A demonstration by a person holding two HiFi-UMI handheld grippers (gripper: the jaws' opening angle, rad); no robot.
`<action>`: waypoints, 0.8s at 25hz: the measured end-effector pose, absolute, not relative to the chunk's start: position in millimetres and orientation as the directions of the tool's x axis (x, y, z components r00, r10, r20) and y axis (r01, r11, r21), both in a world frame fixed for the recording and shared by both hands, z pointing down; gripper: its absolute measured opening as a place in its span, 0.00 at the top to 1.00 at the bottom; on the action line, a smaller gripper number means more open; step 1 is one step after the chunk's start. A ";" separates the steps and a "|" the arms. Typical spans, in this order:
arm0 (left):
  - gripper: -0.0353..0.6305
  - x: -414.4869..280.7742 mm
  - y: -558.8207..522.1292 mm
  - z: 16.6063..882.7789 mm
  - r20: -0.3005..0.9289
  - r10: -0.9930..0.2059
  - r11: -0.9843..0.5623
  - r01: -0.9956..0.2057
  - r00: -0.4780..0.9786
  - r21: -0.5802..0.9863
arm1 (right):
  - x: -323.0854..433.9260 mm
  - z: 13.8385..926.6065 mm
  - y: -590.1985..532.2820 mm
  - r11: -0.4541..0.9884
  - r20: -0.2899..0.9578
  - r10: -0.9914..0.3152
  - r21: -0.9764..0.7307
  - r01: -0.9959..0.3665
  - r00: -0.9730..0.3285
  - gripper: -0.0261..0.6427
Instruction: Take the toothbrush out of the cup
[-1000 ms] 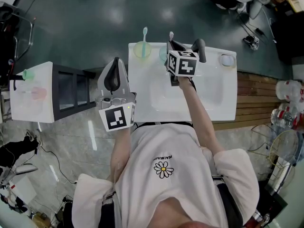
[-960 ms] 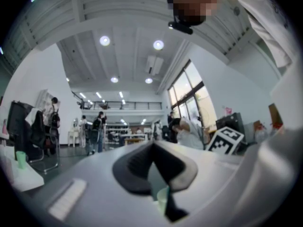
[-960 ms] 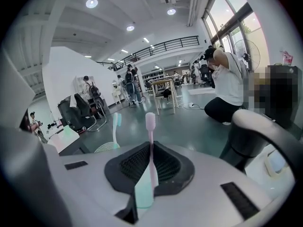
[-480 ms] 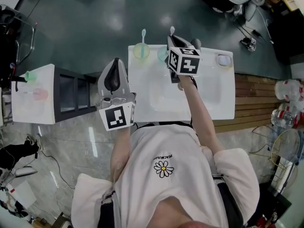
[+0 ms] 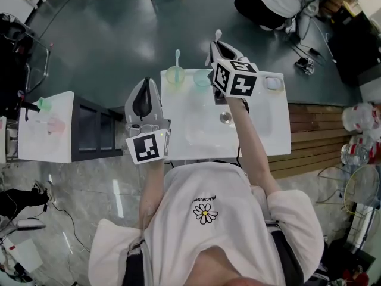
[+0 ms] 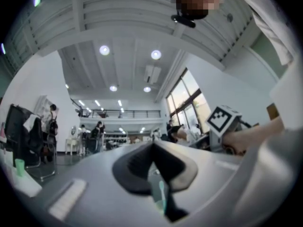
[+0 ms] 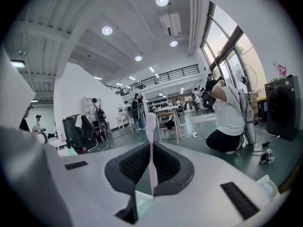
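At the far edge of the white sink (image 5: pixel 178 142) the right gripper (image 5: pixel 215 47) pinches a pale toothbrush (image 5: pixel 218 35); just left stand a teal cup (image 5: pixel 202 78) and a green cup (image 5: pixel 174 75) holding a blue toothbrush (image 5: pixel 177 56) — the left gripper (image 5: pixel 144 83), jaws together, hangs left of the sink.

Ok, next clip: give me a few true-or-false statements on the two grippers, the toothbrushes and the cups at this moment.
1. The right gripper has its jaws closed on a toothbrush. True.
2. The left gripper holds a toothbrush too. False: its jaws are together with nothing between them.
3. A second toothbrush stands in the green cup. True.
4. The left gripper hangs over the basin. False: it is off the left edge of the sink.
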State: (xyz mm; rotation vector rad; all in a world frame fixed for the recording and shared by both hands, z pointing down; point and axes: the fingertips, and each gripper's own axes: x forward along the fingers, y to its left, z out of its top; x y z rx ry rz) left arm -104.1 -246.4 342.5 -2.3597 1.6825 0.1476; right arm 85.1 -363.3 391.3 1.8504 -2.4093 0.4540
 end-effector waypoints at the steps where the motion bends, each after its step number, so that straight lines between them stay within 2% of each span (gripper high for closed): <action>1: 0.94 -102.8 -245.8 339.0 -0.225 -0.915 -0.310 -0.940 0.335 -0.139 | 85.9 380.9 -361.7 0.235 0.207 -0.940 -0.186 -0.954 -0.272 0.93; 14: 0.94 -105.7 -233.0 283.7 -0.303 -0.895 -0.289 -0.942 0.328 -0.167 | 88.7 257.8 -278.2 0.244 -0.217 -0.947 -0.007 -0.970 -0.236 0.93; 20: 0.94 -111.0 -230.2 273.9 -0.314 -0.891 -0.291 -0.943 0.328 -0.162 | 87.9 239.5 -239.5 0.242 -0.352 -0.907 0.013 -0.970 -0.231 0.93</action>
